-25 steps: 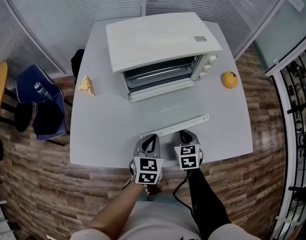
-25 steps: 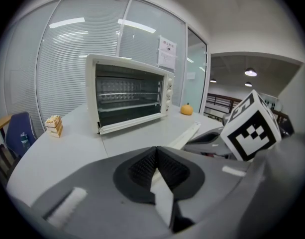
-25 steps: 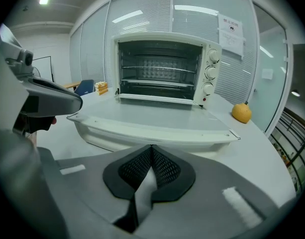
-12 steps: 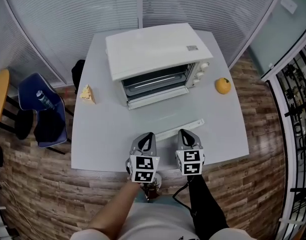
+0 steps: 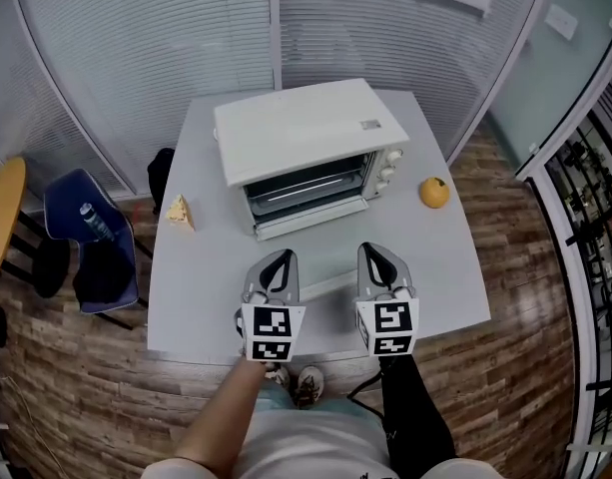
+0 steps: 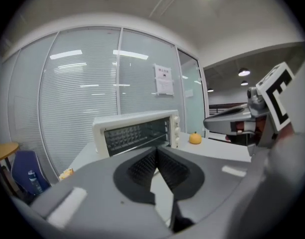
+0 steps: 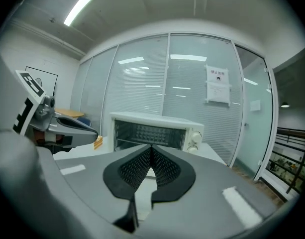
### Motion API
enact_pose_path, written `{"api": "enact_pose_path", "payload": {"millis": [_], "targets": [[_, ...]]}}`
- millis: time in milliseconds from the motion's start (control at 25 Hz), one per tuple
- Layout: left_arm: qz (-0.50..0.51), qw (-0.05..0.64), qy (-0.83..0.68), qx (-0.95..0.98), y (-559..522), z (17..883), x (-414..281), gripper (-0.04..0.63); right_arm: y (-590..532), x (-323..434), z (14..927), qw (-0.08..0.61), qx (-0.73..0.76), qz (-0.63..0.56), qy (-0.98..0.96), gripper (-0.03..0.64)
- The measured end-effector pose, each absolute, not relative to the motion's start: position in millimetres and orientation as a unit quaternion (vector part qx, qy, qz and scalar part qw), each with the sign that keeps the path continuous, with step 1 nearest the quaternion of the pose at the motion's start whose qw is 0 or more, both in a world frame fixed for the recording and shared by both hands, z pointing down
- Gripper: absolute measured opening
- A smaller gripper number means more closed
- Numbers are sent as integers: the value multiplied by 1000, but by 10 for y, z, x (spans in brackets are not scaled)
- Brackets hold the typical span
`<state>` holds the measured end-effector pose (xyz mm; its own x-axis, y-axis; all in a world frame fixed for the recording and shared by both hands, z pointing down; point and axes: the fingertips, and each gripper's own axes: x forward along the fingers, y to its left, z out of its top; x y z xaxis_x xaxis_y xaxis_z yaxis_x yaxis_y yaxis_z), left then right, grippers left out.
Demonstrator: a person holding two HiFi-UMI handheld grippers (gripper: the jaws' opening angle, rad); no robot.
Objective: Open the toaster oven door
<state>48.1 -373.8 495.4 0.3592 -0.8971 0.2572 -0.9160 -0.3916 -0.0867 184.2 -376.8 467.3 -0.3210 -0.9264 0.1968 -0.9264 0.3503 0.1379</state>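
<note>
while hovering over the near edge of the smooth pale desk (image 5: 201,287), both clenched empty, ribbed black pads (image 6: 142,167) pressed together: left claw (image 5: 281,256), right claw (image 5: 373,250). just beyond, glass door (image 5: 315,252) folded down flat toward them. farther, mid-desk, boxy white toaster oven (image 5: 296,128), long axis left-right, mouth facing the claws.

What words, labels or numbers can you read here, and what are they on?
No text is readable.
Unreadable: paper notice on the glass wall, print too small.
Unreadable: small label on the toaster oven top, too small.
No words: left gripper and right gripper carry only square black-and-white markers.
</note>
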Motion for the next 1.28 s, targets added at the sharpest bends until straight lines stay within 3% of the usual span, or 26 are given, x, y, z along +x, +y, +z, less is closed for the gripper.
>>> {"api": "enact_pose_path", "payload": {"millis": [560,1040,1280], "targets": [[78,-47,-556,826,-3787,3859,390,57,-3726,1870,3672,48,573,-64,-816,2],[61,-72,-557,825,-3819,3512,346,57,-3772,1866,3369,43,570,-93,-815,2],[62,-76,-563,821,-3781,3452,281,57,-3726,1824,3419,72,551,-97,-825,2]]}}
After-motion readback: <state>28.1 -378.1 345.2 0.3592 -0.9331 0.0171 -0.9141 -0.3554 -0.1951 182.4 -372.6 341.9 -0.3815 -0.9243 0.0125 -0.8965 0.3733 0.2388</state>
